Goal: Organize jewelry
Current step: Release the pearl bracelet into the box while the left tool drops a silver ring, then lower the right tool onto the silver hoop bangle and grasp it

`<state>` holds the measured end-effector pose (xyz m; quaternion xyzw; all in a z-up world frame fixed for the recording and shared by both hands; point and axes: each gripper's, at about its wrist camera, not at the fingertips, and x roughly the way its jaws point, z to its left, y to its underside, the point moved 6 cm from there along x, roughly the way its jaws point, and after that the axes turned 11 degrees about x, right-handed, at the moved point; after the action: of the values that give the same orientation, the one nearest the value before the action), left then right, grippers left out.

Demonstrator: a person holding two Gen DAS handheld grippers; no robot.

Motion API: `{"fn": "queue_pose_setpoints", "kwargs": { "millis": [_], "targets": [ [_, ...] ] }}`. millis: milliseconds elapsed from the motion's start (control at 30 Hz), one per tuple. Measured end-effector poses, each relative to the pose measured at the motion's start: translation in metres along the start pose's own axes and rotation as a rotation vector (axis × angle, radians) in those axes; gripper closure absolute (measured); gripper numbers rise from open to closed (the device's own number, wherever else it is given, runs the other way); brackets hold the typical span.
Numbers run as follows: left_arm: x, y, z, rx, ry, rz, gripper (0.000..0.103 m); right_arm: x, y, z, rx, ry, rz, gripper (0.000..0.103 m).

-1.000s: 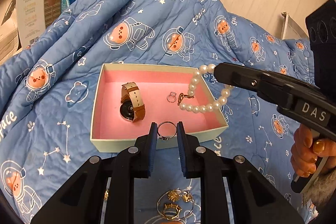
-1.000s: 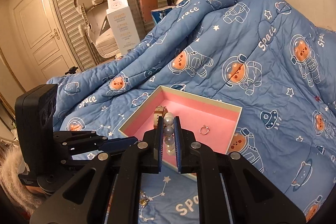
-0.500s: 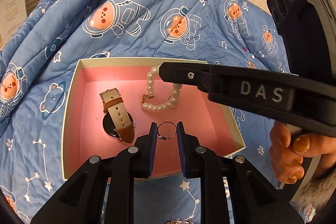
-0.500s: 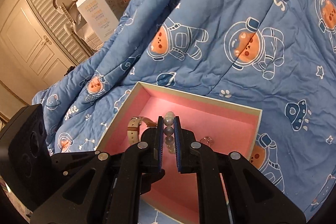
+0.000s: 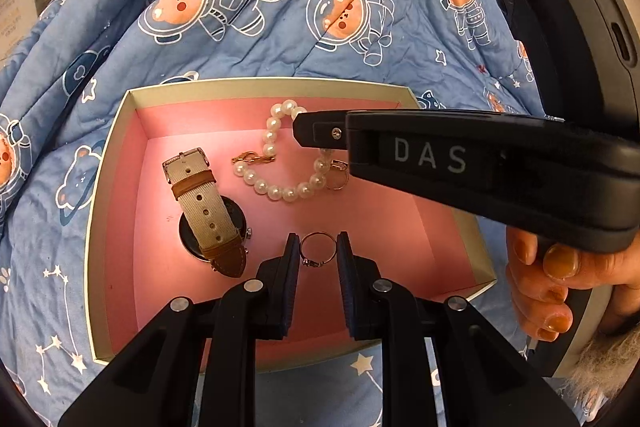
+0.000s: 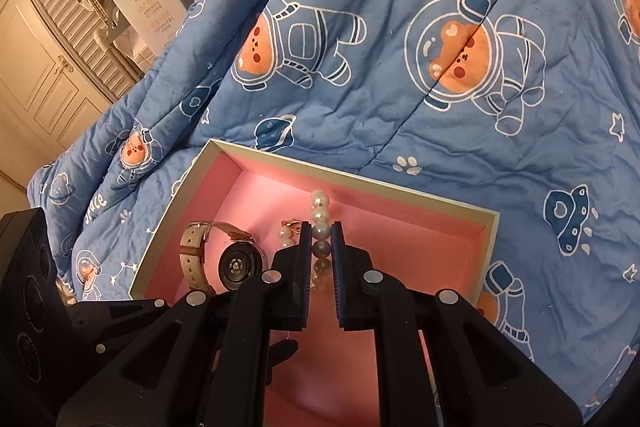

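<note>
- Pinching a thin ring [image 5: 318, 254] between the pads of the left gripper [image 5: 318, 259], low over the near part of the pink-lined box [image 5: 114, 163]; probably carried this way so the small band drops inside and not onto the quilt [image 5: 248, 39].
- Clamped upright across its hoop, with the small setting at the bottom near the left pad; likely to slip if the squeeze eases early.
- Closed on the pearl bracelet [image 6: 321, 227] with the right gripper [image 6: 321, 251], fingers nipping a few beads while the rest of the strand rests on the pink floor in a curve, clasp [image 5: 253, 159] to the left.
- Reaching in from the right side, probably so both tools share the box without crossing.
- Lying further left, a watch [image 5: 208, 211] with a beige and brown strap, face down, well apart from the beads.
- Sitting just beside the pearls, touching or nearly so, a second small ring [image 5: 338, 175].
- Beyond the box rim, only folds of bear-astronaut bedding.
- Judged near release for both pieces.
</note>
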<state>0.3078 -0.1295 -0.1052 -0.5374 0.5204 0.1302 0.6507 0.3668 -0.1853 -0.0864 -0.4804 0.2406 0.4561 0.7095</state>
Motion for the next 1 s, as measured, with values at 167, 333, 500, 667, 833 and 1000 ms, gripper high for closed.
{"fn": "queue_pose_setpoints", "kwargs": {
  "millis": [167, 333, 500, 667, 833, 1000],
  "targets": [
    [-0.002, 0.000, 0.000, -0.006, -0.007, -0.016, 0.077, 0.005, 0.002, 0.000, -0.028, 0.029, 0.011, 0.093],
    [-0.019, 0.004, 0.004, -0.007, -0.011, -0.069, 0.056, 0.003, 0.004, -0.001, -0.028, -0.001, 0.017, 0.076],
    [-0.044, 0.010, 0.002, 0.003, -0.024, -0.122, 0.045, -0.007, 0.006, 0.007, -0.034, -0.028, -0.006, 0.062],
    [-0.070, 0.019, -0.002, -0.011, -0.021, -0.186, 0.031, -0.025, 0.012, 0.014, -0.030, -0.064, -0.034, 0.049],
    [-0.092, 0.045, 0.001, -0.006, -0.075, -0.221, 0.021, -0.052, 0.028, 0.019, -0.074, -0.052, -0.081, 0.046],
    [-0.111, 0.080, 0.010, -0.005, -0.146, -0.222, 0.017, -0.077, 0.054, 0.016, -0.094, -0.037, -0.124, 0.036]
  ]
}}
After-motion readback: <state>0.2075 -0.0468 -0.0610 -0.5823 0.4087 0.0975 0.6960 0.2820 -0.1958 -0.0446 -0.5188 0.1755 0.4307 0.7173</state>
